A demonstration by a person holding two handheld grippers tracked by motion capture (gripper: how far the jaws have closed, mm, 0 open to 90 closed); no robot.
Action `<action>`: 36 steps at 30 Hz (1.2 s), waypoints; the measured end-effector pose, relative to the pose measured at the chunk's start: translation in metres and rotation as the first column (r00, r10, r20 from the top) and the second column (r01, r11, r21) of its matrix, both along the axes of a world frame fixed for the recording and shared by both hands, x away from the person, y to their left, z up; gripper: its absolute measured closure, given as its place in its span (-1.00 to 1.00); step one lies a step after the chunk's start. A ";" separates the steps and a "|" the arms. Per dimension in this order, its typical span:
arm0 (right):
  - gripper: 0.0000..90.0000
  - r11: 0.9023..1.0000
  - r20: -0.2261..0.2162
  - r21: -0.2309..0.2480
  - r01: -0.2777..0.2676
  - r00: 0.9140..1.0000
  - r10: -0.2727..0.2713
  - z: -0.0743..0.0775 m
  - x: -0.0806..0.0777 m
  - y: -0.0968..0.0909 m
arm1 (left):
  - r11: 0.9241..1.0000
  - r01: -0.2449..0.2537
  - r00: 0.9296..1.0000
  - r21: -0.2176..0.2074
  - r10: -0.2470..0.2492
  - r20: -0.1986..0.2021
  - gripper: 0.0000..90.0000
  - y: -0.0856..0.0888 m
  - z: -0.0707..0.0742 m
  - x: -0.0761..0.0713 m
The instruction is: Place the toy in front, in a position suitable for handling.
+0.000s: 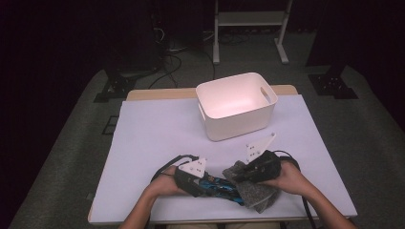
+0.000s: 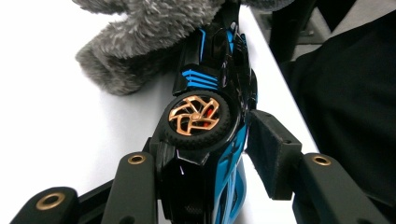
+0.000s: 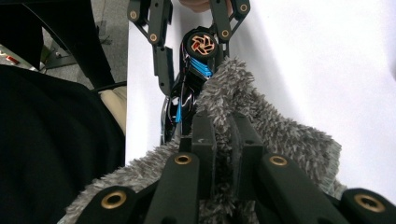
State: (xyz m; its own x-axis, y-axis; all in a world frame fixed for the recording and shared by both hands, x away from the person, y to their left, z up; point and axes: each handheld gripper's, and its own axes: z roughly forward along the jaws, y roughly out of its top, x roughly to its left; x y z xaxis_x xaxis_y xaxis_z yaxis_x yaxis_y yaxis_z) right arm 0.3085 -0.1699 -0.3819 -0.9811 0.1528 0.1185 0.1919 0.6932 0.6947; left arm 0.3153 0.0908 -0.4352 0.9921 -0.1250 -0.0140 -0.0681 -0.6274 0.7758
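Car [image 1: 217,183] first, at the left: a black-and-blue toy lying near the front edge of the bench [image 1: 153,133], with the left gripper [image 2: 205,154] closed on it. In the left gripper view its jaws stand on either side of the body just behind a bronze-spoked wheel [image 2: 194,115]; one presses the near flank, the other sits at the far side, so I judge the car held steady rather than lifted. Next along, a grey fluffy cloth [image 1: 255,193] lies over the car's other end. The right gripper [image 3: 223,140] has its jaws pinched shut on a fold of that cloth. Farther back, toward the far edge, stands an empty white bin [image 1: 237,104].

The step in hand looks like wiping the car: one side braces, the other rubs. The next move calls for dragging the cloth along the bodywork while the left grip stays firm, so the car does not skid.
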 end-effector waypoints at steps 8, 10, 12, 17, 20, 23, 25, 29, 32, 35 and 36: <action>0.81 1.000 0.023 0.016 0.017 1.000 -0.017 0.005 0.008 0.005 | 0.996 -0.070 0.994 -0.051 0.074 0.075 0.41 0.010 -0.001 0.006; 0.81 1.000 0.022 0.001 0.011 1.000 -0.011 0.003 0.011 0.009 | 0.997 -0.076 0.992 0.002 0.076 0.098 0.40 0.011 -0.007 0.008; 0.81 1.000 0.035 -0.019 0.013 0.999 -0.013 0.000 0.012 0.014 | 0.997 -0.078 0.993 -0.019 0.079 0.091 0.39 0.013 -0.009 0.010; 0.81 0.999 0.054 -0.033 0.004 0.999 -0.002 0.001 0.015 0.021 | 0.996 -0.083 0.994 -0.017 0.084 0.065 0.40 0.014 -0.009 0.012; 0.81 0.998 0.088 -0.058 0.009 0.996 -0.004 0.001 0.012 0.021 | 0.990 -0.137 0.991 0.044 0.136 0.018 0.08 0.016 -0.009 0.015; 0.81 0.998 0.098 -0.059 0.013 0.995 -0.007 0.001 0.011 0.019 | 0.986 -0.155 0.988 0.062 0.154 0.019 0.10 0.022 -0.009 0.016; 0.81 0.998 0.098 -0.058 0.013 0.995 -0.007 0.002 0.011 0.017 | 0.988 -0.149 0.989 0.044 0.148 0.023 0.23 0.023 -0.007 0.016; 0.81 0.998 0.106 -0.066 0.018 0.994 -0.011 0.003 0.007 0.007 | 0.993 -0.114 0.993 0.023 0.113 0.041 0.46 0.025 -0.007 0.013; 0.81 0.995 0.119 -0.088 0.038 0.992 -0.028 0.005 0.004 -0.004 | 0.993 -0.116 0.992 0.015 0.115 0.042 0.46 0.025 -0.008 0.014; 0.81 0.987 0.157 -0.137 0.083 0.986 -0.061 0.004 0.003 -0.019 | 0.993 -0.116 0.992 0.009 0.116 0.052 0.44 0.024 -0.009 0.015; 0.81 0.987 0.148 -0.131 0.091 0.986 -0.071 0.004 0.003 -0.023 | 0.993 -0.114 0.992 0.008 0.113 0.055 0.44 0.023 -0.009 0.015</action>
